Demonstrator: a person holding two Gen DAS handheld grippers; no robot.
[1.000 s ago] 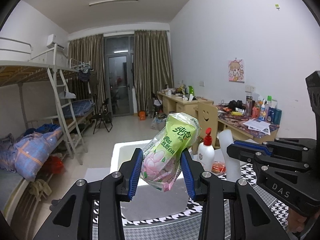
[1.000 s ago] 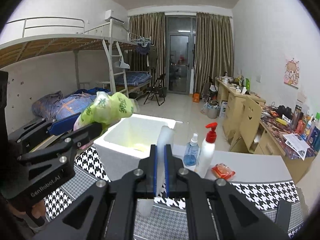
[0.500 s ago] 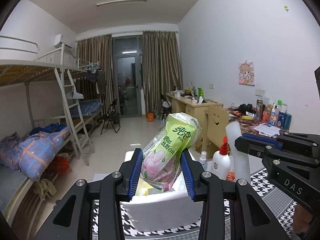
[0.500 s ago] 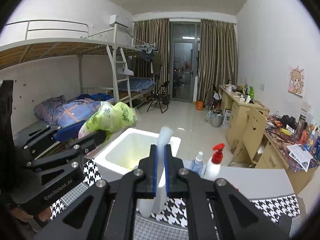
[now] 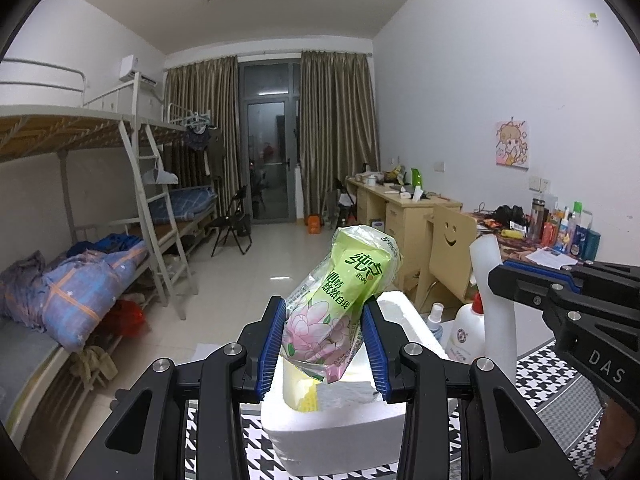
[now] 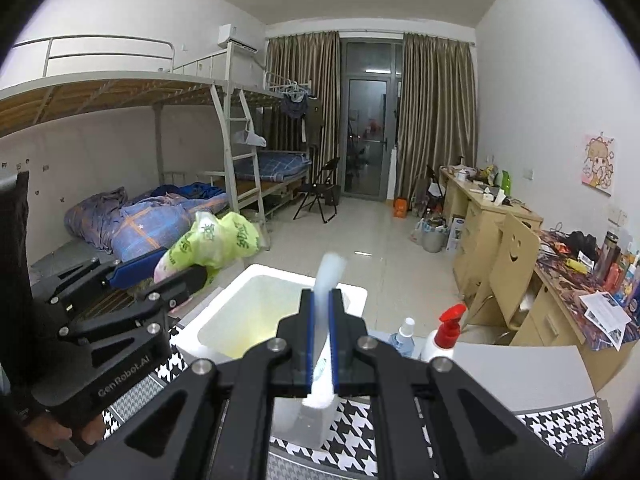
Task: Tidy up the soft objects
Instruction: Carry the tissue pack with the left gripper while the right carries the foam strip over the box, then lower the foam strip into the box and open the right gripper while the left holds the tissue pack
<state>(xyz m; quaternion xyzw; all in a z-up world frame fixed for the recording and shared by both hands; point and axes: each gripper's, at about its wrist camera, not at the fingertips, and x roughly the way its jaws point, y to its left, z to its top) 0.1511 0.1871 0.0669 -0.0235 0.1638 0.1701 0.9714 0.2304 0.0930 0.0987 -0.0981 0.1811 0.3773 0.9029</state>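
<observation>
My left gripper (image 5: 325, 340) is shut on a green and pink tissue pack (image 5: 340, 300), held tilted above the near left of a white foam box (image 5: 336, 432). The pack also shows in the right wrist view (image 6: 212, 242). My right gripper (image 6: 321, 344) is shut on a white squeeze tube (image 6: 326, 280), held upright over the box (image 6: 224, 320). The tube shows in the left wrist view (image 5: 490, 292) to the right of the box. Something yellow lies inside the box.
A red-capped pump bottle (image 6: 440, 336) and a small spray bottle (image 6: 402, 340) stand right of the box on a white table with a houndstooth cloth (image 6: 560, 428). Bunk beds (image 5: 80, 264) are at left, desks and a chair (image 5: 448, 248) at right.
Both grippers have risen and tilted up, with their loads still held. The box sits lower in both views and the left gripper's pack is now above its near edge.
</observation>
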